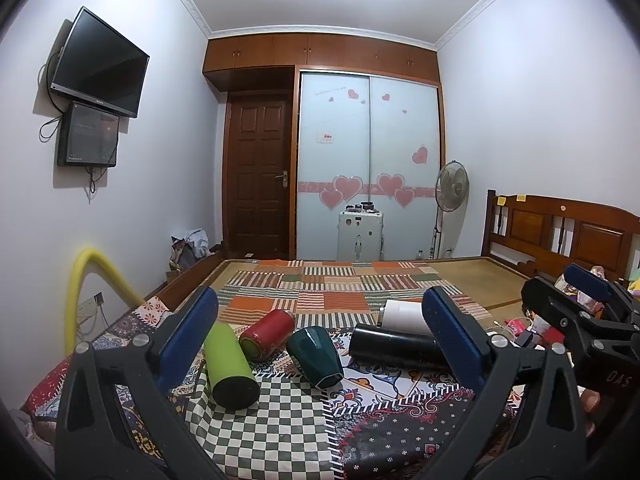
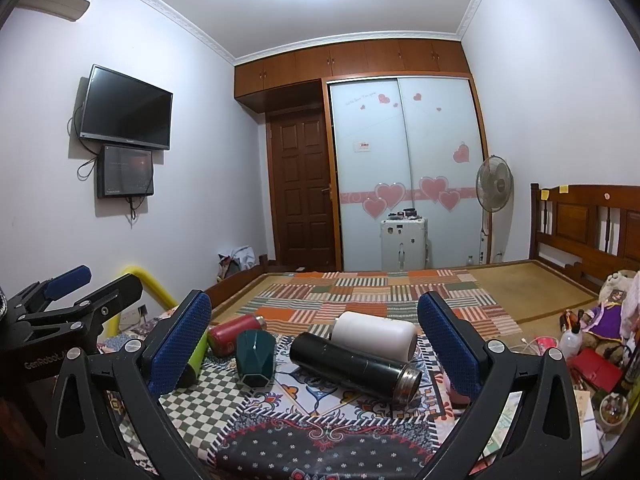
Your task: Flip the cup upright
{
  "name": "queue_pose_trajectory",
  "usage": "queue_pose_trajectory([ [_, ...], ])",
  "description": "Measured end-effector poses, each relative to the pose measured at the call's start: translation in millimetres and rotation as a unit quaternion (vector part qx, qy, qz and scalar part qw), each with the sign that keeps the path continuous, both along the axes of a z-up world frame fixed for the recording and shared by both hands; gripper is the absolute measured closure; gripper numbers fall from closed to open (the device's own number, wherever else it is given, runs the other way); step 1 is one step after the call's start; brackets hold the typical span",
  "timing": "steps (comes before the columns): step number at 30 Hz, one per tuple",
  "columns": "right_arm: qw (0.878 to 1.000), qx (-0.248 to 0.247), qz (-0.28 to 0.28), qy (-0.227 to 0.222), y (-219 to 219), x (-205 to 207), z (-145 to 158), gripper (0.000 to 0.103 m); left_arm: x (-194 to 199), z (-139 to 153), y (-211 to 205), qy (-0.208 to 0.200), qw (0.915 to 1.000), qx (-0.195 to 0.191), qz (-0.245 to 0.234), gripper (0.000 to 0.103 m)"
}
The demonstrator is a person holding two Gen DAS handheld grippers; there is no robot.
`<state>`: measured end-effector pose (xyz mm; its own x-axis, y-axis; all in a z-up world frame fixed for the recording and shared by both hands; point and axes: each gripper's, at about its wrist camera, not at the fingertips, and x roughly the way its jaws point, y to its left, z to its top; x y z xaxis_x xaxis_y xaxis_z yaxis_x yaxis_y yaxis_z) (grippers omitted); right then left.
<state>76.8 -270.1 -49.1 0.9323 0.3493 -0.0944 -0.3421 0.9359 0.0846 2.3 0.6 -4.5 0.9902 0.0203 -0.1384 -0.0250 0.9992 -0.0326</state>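
Note:
Several cups lie on their sides on the patterned cloth of a bed. From left: a green cup, a red cup, a dark teal faceted cup, a black flask and a white cup. In the right wrist view they show as green, red, teal, black and white. My left gripper is open and empty above and in front of them. My right gripper is open and empty, the black flask between its fingers' line of sight.
A wooden headboard stands at the right. Clutter of bottles, a red pouch and toys lies at the right bed edge. A yellow foam tube rises at the left. A fan and wardrobe stand beyond.

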Motion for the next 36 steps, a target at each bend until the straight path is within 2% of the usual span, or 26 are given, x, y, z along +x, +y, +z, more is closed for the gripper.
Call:
queue_pose_trajectory([
  [36, 1.000, 0.000, -0.001, -0.002, 0.2, -0.3, -0.9, 0.000, -2.9, 0.8, -4.0, -0.008, 1.0000, 0.005, 0.001, 0.000],
])
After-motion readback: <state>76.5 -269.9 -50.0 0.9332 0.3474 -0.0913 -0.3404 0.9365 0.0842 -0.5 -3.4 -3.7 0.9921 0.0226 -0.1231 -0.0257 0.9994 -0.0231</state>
